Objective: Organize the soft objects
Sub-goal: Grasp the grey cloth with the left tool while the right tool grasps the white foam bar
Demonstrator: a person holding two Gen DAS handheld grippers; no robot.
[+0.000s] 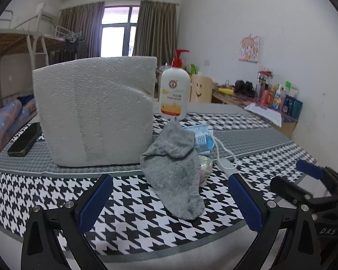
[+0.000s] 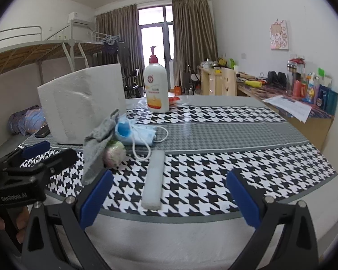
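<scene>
The table (image 1: 247, 135) carries a smooth cloth printed in black-and-white houndstooth with grey bands, and the things sit bunched toward its far left, likely gathered there to be sorted. The foam block (image 1: 94, 112) is the biggest: white, pebbly, with a stepped cut in its face, standing upright at the far left. Just right of it stands a lotion bottle (image 1: 174, 92), hard white plastic with a red pump, probably not part of the soft lot.

In front of the block a grey sock (image 1: 175, 175) lies limp and wrinkled, draped partly over a small pile: a blue face mask (image 2: 142, 135) with white ear loops and a round pinkish-green ball (image 2: 115, 153) that looks squashy. A flat grey foam strip (image 2: 154, 177) lies apart, near the right gripper.

The left gripper (image 1: 169, 202) hangs wide open and empty with the sock's toe between its 2 blue pads, placed well for a pinch. The right gripper (image 2: 169, 198) is equally spread, holding nothing, with the strip between its pads.
</scene>
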